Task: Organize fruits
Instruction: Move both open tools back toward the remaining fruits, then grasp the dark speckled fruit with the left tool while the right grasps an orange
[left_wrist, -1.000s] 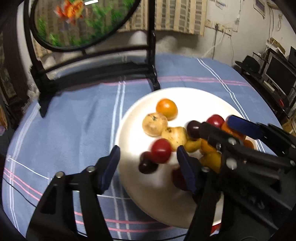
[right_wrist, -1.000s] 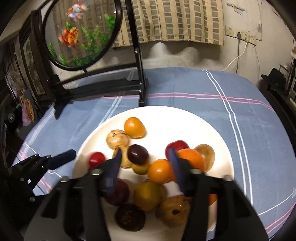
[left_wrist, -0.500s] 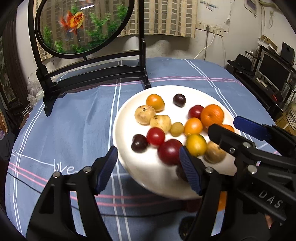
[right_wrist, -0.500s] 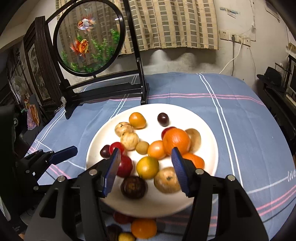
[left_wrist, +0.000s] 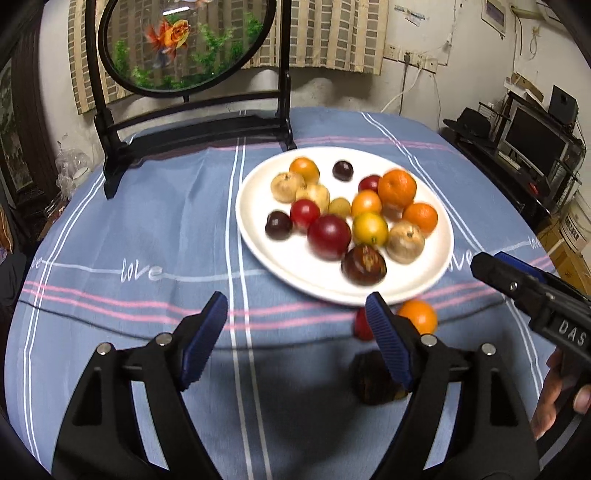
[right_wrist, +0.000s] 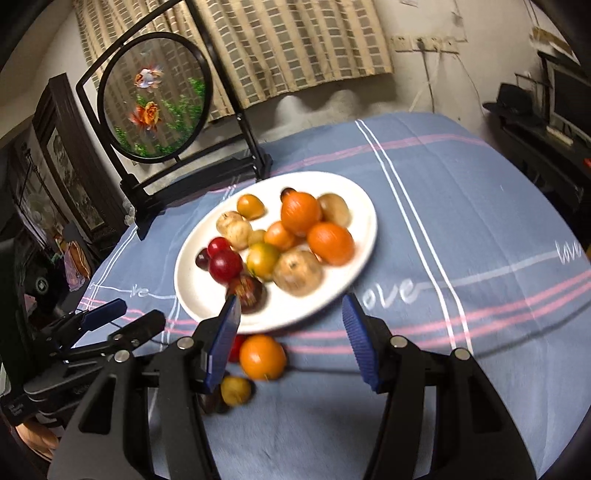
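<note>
1. Left tool (left_wrist: 295, 325) hangs above the blue striped cloth (left_wrist: 147, 229) on the desk, its blue pads spread wide and gripping nothing.
2. Right tool (right_wrist: 290, 325) is likewise spread wide and empty, just short of the near rim of the plate (right_wrist: 199, 291).
3. Ahead of both tools, the white plate (left_wrist: 280, 258) carries a heap of fruit: oranges, red and dark plums, pale brown and yellow pieces.
4. An orange (right_wrist: 262, 356) lies off the plate on the cloth, between the right tool's pads and close to its left one; a small yellow fruit (right_wrist: 236, 390) lies just nearer the tool.
5. From the left tool, that orange (left_wrist: 417, 315) shows just beyond the right pad, with a dark fruit (left_wrist: 373, 376) nearer, partly hidden behind that finger.
6. Beyond the plate stands a round fish tank (left_wrist: 184, 44) in a black frame.
</note>
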